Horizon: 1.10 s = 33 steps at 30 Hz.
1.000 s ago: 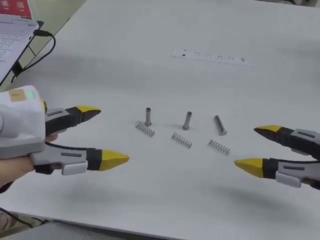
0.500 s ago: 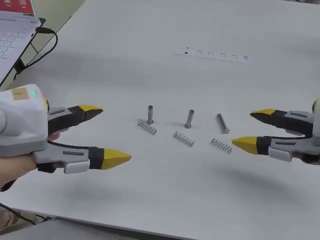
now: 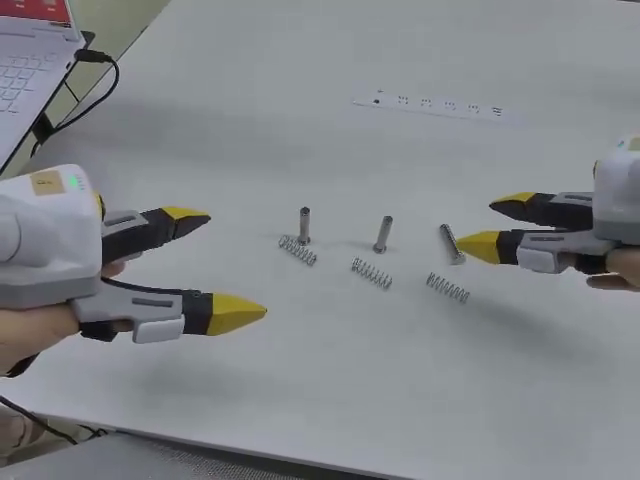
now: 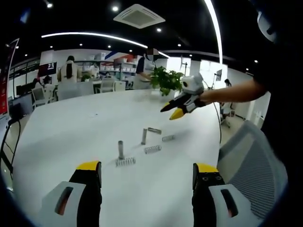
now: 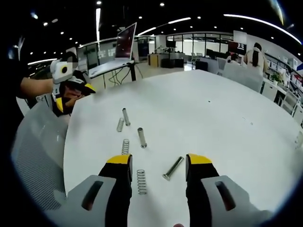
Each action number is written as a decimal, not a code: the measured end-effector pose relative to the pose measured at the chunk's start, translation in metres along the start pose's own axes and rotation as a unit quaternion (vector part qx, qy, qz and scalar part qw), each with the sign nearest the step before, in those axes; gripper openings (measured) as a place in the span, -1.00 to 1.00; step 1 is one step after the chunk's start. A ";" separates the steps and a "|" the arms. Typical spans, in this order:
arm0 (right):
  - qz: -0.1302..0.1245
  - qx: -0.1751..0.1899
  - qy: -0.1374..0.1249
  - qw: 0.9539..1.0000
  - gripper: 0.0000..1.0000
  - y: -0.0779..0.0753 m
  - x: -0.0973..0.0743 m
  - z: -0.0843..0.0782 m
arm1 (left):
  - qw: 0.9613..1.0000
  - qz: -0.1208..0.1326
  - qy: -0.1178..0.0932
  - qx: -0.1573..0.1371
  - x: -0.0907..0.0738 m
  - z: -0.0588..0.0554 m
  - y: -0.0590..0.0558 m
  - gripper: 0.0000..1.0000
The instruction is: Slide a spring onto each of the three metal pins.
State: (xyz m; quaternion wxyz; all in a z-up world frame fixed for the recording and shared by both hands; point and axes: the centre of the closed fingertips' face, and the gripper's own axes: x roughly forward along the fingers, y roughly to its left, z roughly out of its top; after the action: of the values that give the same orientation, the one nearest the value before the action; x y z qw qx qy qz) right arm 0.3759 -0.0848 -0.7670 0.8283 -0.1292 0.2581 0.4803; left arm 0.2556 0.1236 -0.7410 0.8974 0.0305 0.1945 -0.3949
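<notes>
Three metal pins sit in a row mid-table: the left pin [image 3: 304, 226] and middle pin [image 3: 383, 233] stand upright, while the right pin [image 3: 449, 243] lies on its side. A spring lies in front of each: left spring [image 3: 298, 250], middle spring [image 3: 371, 273], right spring [image 3: 447, 288]. My left gripper [image 3: 218, 263] is open, well to the left of the row. My right gripper [image 3: 490, 226] is open just right of the lying pin. In the right gripper view the lying pin [image 5: 173, 168] sits between the jaws of my right gripper [image 5: 159, 161], with a spring [image 5: 140, 181] beside it.
A laptop [image 3: 25, 50] with a black cable [image 3: 75, 100] sits at the far left. A white power strip [image 3: 435, 105] lies at the back of the white table [image 3: 320, 400]. The table's near edge runs along the bottom.
My right gripper has moved up and left, closing in on the lying right pin. The left gripper, pins and springs have stayed put.
</notes>
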 end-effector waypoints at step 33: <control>-0.032 0.119 0.118 0.985 -0.55 -0.036 0.054 -0.034 | 1.000 0.016 0.002 -0.006 -0.010 0.000 0.013 0.46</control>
State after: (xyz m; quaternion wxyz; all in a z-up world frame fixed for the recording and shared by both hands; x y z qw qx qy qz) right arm 0.4189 -0.0793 -0.8262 0.8162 -0.0940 0.4050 0.4012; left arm 0.2589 0.1392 -0.7391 0.9031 0.0289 0.1983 -0.3797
